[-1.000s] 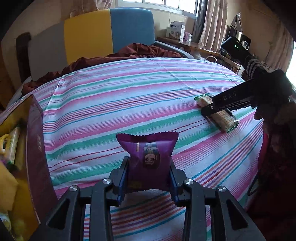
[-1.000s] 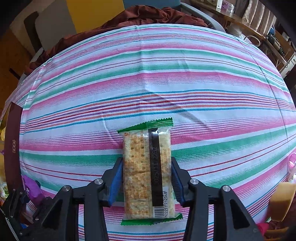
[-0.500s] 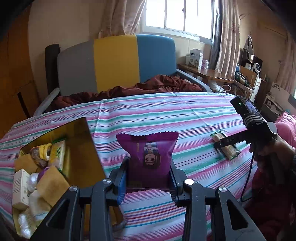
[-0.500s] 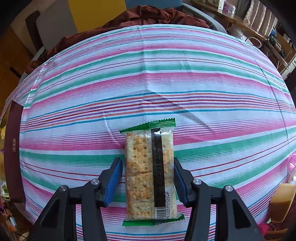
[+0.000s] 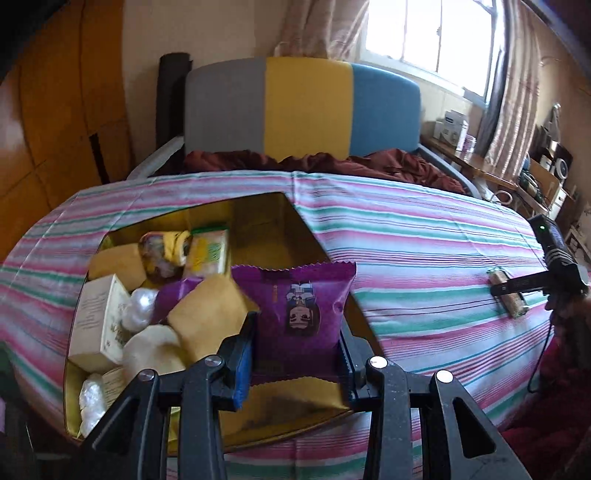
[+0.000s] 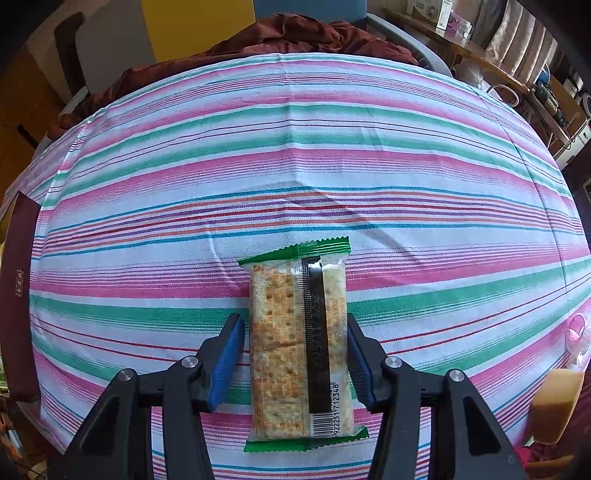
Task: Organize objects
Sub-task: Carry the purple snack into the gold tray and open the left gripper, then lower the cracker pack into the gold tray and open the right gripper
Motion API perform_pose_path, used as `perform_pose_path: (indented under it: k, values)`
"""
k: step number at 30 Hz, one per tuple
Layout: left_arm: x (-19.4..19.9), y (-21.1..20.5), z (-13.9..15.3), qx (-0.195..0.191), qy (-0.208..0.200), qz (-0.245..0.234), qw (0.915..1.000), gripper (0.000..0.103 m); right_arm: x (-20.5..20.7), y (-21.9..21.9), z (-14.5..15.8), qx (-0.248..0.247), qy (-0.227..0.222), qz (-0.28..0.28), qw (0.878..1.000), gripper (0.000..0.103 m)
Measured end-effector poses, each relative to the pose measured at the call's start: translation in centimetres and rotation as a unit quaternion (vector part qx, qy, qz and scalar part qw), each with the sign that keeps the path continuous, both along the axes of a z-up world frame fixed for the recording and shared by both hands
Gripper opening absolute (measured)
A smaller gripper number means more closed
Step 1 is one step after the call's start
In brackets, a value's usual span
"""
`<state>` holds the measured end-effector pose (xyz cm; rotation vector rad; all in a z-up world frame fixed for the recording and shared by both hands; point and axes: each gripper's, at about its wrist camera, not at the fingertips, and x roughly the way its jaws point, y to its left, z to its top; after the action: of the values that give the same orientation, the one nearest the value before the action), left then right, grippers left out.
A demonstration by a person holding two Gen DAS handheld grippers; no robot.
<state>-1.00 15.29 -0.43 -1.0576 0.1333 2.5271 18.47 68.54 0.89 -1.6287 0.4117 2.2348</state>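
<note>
Left gripper (image 5: 297,352) pinches a purple snack packet (image 5: 299,314) between its blue pads, held up over the near right corner of an open gold-lined box (image 5: 273,221) already crowded with small packs and cartons. To finish this step well, I would carry the packet a little further left and far, over the bare gold floor by the box's right wall, lower it until it rests, and only then spread the jaws, so it does not slide off the heap or catch on the rim. Right gripper (image 6: 295,354) stands with its jaws spread on either side of a cracker packet (image 6: 299,347) lying flat on the cloth, the left pad clearly apart from it. Both sit on a striped tablecloth (image 6: 295,147) in pink, green and white; beyond are a grey, yellow and blue headboard (image 5: 303,107), a dark red blanket (image 5: 332,162), and a curtained window (image 5: 436,33) at the far right.
</note>
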Motion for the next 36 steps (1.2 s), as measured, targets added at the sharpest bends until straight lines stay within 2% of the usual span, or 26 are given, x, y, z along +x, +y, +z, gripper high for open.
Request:
perform_pose_path:
  k: [2, 4, 5, 6, 7, 11, 14, 17, 19, 22, 23, 25, 27, 32, 36]
  values:
    - [-0.6, -1.3, -0.6, 0.005, -0.012, 0.014, 0.9998, 0.039, -3.4, -2.6, -0.5, 0.01, -0.002, -0.001, 1.0, 0.053]
    - [-1.2, -3.0, -1.2, 0.016, -0.025, 0.03, 0.9991, 0.039, -5.1, -3.8, -0.8, 0.019, -0.003, 0.003, 1.0, 0.045]
    - [-1.5, -3.9, -1.5, 0.023, -0.032, 0.039, 0.9984, 0.039, -5.0, -4.4, -0.6, 0.024, -0.004, 0.006, 1.0, 0.044]
    - [-1.7, -4.9, -1.7, 0.031, -0.039, 0.048, 0.9976, 0.039, -4.8, -7.4, -1.0, 0.028, -0.005, 0.004, 1.0, 0.043]
    - [-1.9, -5.9, -1.9, 0.039, -0.044, 0.056, 0.9967, 0.039, -3.3, -7.2, -0.6, 0.028, -0.005, 0.002, 1.0, 0.043]
    - [-1.7, -9.5, -2.3, 0.061, -0.048, 0.083, 0.9935, 0.039, -7.0, -10.5, -2.0, 0.025, 0.002, 0.004, 1.0, 0.042]
    - [-1.3, -11.0, -2.3, 0.079, -0.052, 0.081, 0.9922, 0.039, -6.2, -12.3, -1.4, 0.012, 0.024, 0.013, 1.0, 0.042]
    - [-1.0, -10.9, -2.2, 0.103, -0.059, 0.059, 0.9912, 0.039, -9.5, -14.7, -1.8, -0.005, 0.05, 0.034, 0.998, 0.042]
    - [-0.8, -9.9, -2.0, 0.11, -0.058, 0.035, 0.9916, 0.039, -12.7, -18.0, -1.8, -0.016, 0.068, 0.058, 0.996, 0.042]
    - [-1.1, -8.4, -2.5, 0.094, -0.069, 0.025, 0.9929, 0.039, -13.1, -23.3, 1.9, -0.034, 0.097, 0.105, 0.989, 0.042]
    - [-1.4, -8.0, -2.8, 0.085, -0.075, 0.027, 0.9932, 0.039, -16.3, -26.2, 1.3, -0.04, 0.104, 0.122, 0.986, 0.042]
    - [-1.9, -7.7, -3.3, 0.074, -0.081, 0.034, 0.9934, 0.039, -19.5, -30.1, 1.1, -0.05, 0.119, 0.157, 0.979, 0.042]
    - [-2.2, -7.5, -3.4, 0.069, -0.075, 0.033, 0.9942, 0.039, -20.9, -33.3, 1.5, -0.061, 0.131, 0.189, 0.971, 0.042]
    - [-2.4, -7.4, -4.0, 0.063, -0.071, 0.032, 0.995, 0.041, -24.4, -40.3, 1.0, -0.072, 0.13, 0.247, 0.958, 0.042]
    - [-1.9, -7.8, -4.0, 0.07, -0.064, 0.027, 0.9951, 0.057, -27.0, -44.1, -0.8, -0.072, 0.107, 0.27, 0.954, 0.042]
